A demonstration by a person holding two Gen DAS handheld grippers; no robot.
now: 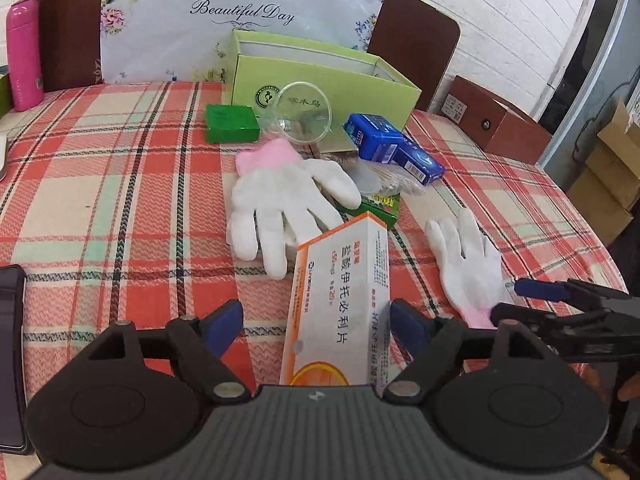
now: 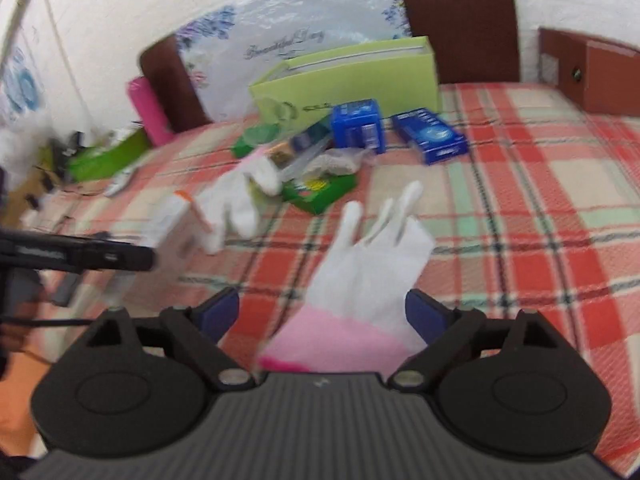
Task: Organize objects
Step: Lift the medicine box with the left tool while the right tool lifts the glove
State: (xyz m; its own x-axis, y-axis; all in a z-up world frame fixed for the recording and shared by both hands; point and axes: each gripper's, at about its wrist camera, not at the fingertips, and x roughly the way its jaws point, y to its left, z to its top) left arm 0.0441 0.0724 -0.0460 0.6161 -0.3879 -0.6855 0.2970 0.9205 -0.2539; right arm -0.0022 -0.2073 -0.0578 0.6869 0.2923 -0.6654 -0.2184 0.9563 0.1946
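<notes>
My left gripper (image 1: 316, 320) is open, its fingers on either side of a white and orange medicine box (image 1: 344, 296) that lies on the checked tablecloth. My right gripper (image 2: 322, 312) is open around the pink cuff of a white glove (image 2: 372, 264); that glove (image 1: 468, 256) and the right gripper (image 1: 520, 300) also show in the left wrist view. A second white glove (image 1: 288, 200) lies beyond the box. Behind it are a green box (image 1: 230, 122), a clear cup (image 1: 300, 114), blue boxes (image 1: 394, 146) and an open light-green box (image 1: 320, 80).
A pink bottle (image 1: 24, 52) stands at the far left. A brown box (image 1: 496, 120) sits at the table's far right corner. Two chair backs (image 1: 412, 36) and a flowered bag (image 1: 240, 16) stand behind the table. A dark phone (image 1: 10, 356) lies near left.
</notes>
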